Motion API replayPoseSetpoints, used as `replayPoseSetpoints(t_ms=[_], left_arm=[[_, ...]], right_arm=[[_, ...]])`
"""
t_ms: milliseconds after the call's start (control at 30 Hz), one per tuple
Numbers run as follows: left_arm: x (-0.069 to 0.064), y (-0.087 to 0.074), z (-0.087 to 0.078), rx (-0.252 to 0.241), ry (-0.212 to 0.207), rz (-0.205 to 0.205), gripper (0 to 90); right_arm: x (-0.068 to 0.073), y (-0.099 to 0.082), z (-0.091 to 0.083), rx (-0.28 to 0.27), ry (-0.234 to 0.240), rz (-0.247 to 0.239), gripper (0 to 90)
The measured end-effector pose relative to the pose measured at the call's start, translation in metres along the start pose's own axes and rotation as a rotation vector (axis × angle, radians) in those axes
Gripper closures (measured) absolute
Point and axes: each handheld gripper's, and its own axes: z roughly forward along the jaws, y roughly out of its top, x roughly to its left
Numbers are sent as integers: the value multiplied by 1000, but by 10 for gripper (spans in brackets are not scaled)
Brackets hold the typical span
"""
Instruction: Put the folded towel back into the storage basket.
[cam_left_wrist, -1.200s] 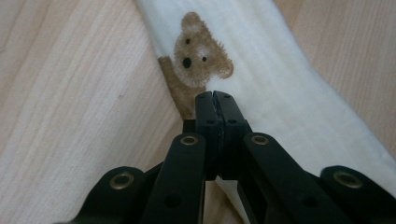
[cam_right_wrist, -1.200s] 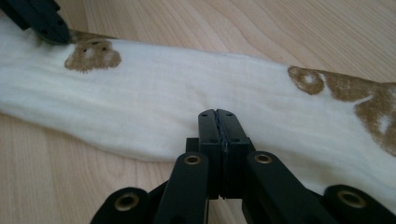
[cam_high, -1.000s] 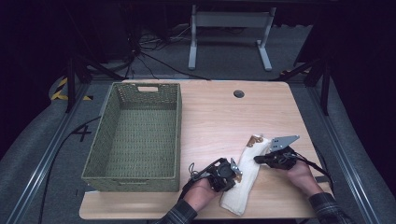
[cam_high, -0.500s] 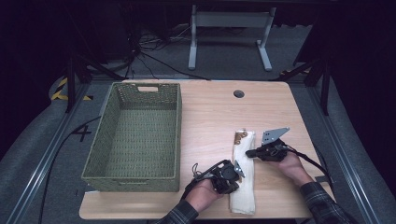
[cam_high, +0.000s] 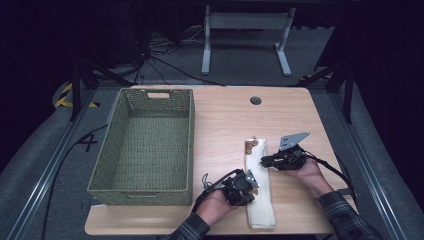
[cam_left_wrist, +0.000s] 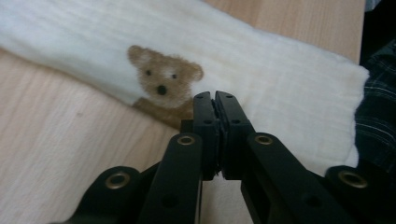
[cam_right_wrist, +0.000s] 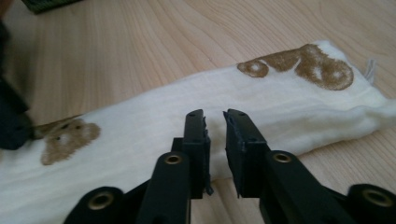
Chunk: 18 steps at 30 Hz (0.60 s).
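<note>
A green woven basket (cam_high: 142, 145) stands on the left half of the wooden table (cam_high: 225, 115), at about nine o'clock from the table's middle, with nothing seen inside it. To its right, at roughly five o'clock from the table's middle, a cream cloth (cam_high: 260, 187) lies folded into a long narrow strip that runs from twelve to six o'clock, its near end close to the table's front edge. Brown bear prints mark it, one at the far end (cam_high: 251, 145).

The left gripper (cam_high: 248, 181) sits at the cloth's nine o'clock side, about halfway along the strip, held in the person's left hand (cam_high: 220, 202). In the left gripper view its jaws (cam_left_wrist: 215, 100) are pressed together, almost clenched, with no fabric visible between the tips; they hover over the cloth edge just beside a bear's face (cam_left_wrist: 161, 81).

The right gripper (cam_high: 266, 161) comes in from the cloth's three o'clock side, nearer the far end, in the right hand (cam_high: 310, 172). Its jaws have just been opening: in the right gripper view (cam_right_wrist: 215, 119) a narrow gap stands between the pads, released, nothing caught there, with the cloth lying just beyond them.
</note>
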Motion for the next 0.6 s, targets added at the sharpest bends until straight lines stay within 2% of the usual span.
replayPoseSetpoints(t_ms=[100,167,267,300,333,400,533,600], left_arm=[[3,-2,-3,-8,19,-12,809],[5,-5,-9,-22,48,-31,752],[8,-7,-10,-24,60,-46,673],[8,-7,-10,-24,60,-46,649],[9,-7,-10,-18,65,-40,620],[11,-9,-11,-31,78,-55,575],[14,-12,-12,-33,95,-69,495],[15,-13,-12,-38,102,-64,461]], right_arm=[[9,-1,-7,-4,22,-1,637],[18,-1,-11,-1,26,-18,580],[33,-1,-16,-1,20,-65,501],[37,0,-18,3,23,-66,469],[41,0,-18,6,26,-73,438],[50,0,-19,27,39,-84,371],[69,-2,-15,34,68,-123,293],[77,-4,-11,40,86,-126,254]])
